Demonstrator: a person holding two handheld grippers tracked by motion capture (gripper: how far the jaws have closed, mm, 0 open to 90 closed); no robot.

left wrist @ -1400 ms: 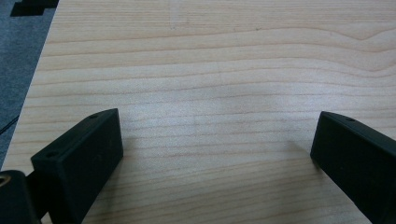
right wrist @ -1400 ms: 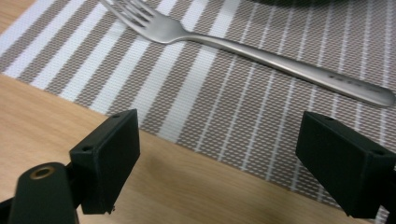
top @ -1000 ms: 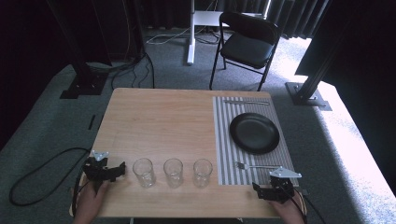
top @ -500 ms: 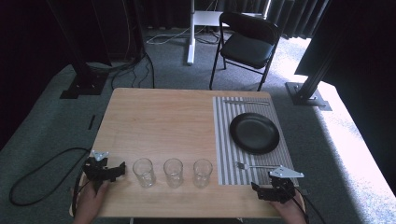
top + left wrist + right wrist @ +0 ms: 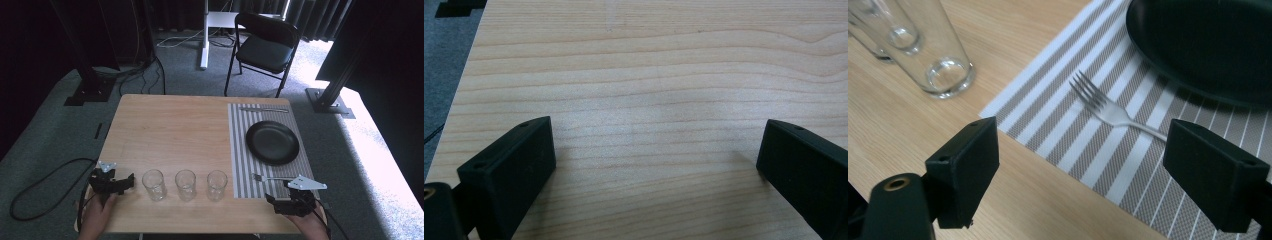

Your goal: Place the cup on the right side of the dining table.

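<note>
item: fork [image 5: 1110, 111] on the striped mat [image 5: 1068, 125] at the bench's near right, lying at twelve o'clock from the right claw [image 5: 1098, 175], released and empty, handle running toward three o'clock; left claw [image 5: 649, 165] released, far off.

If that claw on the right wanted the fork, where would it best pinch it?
Probably the handle's middle, from straight above. The fork lies flat on the striped placemat, tines toward the glasses, so only its narrow handle offers two edges. The right gripper hangs open over it; its jaws would straddle the handle crosswise, clear of the black plate.
</note>
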